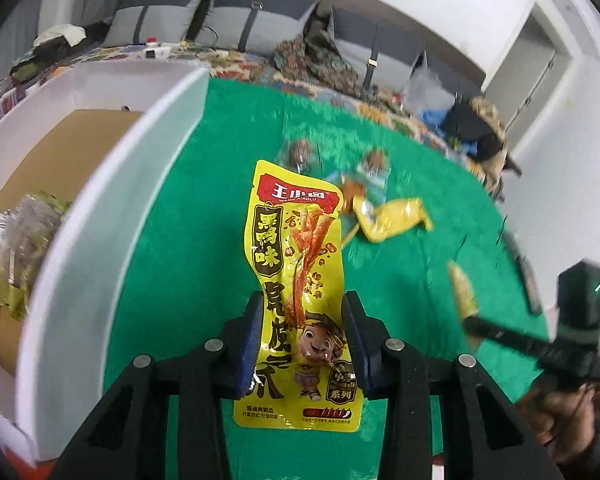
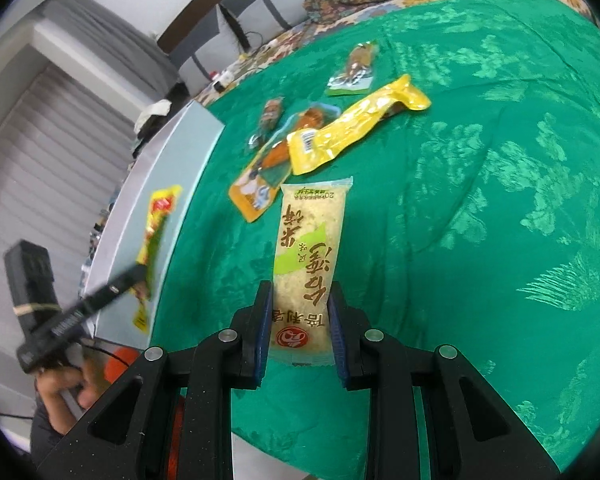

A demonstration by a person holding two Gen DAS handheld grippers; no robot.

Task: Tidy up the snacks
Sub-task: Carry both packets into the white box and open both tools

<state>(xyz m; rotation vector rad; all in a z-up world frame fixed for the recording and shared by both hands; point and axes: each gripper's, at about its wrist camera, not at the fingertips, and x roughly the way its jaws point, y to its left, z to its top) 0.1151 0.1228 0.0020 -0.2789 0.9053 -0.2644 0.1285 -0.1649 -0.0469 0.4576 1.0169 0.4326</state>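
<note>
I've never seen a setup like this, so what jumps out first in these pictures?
Each gripper is holding up a snack: the left gripper pinches a bright yellow packet, the right gripper a pale rice cracker bar. More snacks lie on a vivid green cloth beside a white box.

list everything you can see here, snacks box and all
yellow chicken-feet packet: 1, yellow and red, held in the left gripper
rice cracker packet: 1, beige and green, held in the right gripper
loose snack packets: about four, yellow, orange, green, clear, lying on the cloth
white box: 1, white with cardboard floor, left of the cloth, some packets inside
green cloth: 1, green patterned, over the bed
grey pillows: several, at the headboard
left gripper: black, blue pads
right gripper: black, blue pads
</note>
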